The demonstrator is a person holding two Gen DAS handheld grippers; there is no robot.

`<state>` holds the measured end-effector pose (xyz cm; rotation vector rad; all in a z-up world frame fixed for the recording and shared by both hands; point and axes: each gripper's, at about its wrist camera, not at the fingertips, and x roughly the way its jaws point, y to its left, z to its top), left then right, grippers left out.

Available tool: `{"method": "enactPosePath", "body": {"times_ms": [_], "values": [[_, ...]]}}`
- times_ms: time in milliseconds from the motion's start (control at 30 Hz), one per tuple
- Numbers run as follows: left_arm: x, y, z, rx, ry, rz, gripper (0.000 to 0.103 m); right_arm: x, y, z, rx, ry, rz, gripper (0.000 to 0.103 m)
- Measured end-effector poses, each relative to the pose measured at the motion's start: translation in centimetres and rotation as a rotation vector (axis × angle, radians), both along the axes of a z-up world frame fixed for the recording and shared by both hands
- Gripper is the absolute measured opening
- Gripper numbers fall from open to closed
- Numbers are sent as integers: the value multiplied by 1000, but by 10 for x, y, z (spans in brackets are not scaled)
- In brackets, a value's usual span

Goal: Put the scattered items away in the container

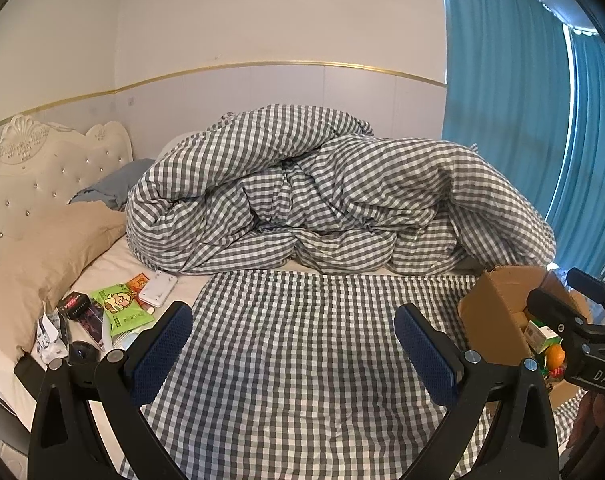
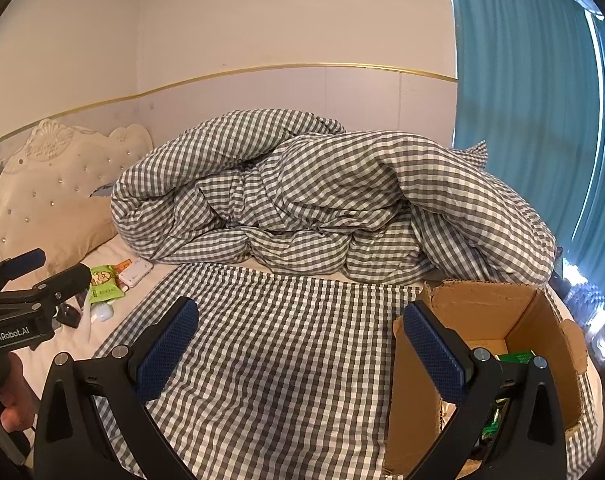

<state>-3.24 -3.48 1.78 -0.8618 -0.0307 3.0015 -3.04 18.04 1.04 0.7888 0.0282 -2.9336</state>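
Bed [image 1: 114, 264] carrying everything: cream sheet showing at 9 o'clock, tufted headboard [image 1: 42, 168] standing at 10 o'clock. Gingham cloth [image 1: 302, 360] lying flat across centre toward 6 o'clock. Bunched gingham duvet [image 1: 322, 192] heaping at 12 o'clock, touching cloth's far edge. Beige pillow [image 1: 34, 264] leaning at 9 o'clock. Scattered items sitting just beside pillow at 8 o'clock: green packet [image 1: 120, 306], white flat case [image 1: 158, 288], black box [image 1: 74, 304]. Cardboard box [image 2: 482, 340] standing open at 3 o'clock on cloth.

Crumpled gingham duvet [image 1: 334, 192] piled mid-bed, w/ flat checked sheet [image 1: 302, 360] in front. Beige pillow [image 1: 42, 264] by tufted cream headboard [image 1: 42, 160]; teal curtain [image 1: 510, 92] at right.
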Motion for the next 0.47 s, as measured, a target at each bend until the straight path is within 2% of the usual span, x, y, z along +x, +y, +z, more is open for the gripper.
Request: {"method": "enactPosePath", "body": {"times_ms": [467], "values": [[4,7,1,-11,10,-5,103,4,7,-1,0,-4,-9,103]]}}
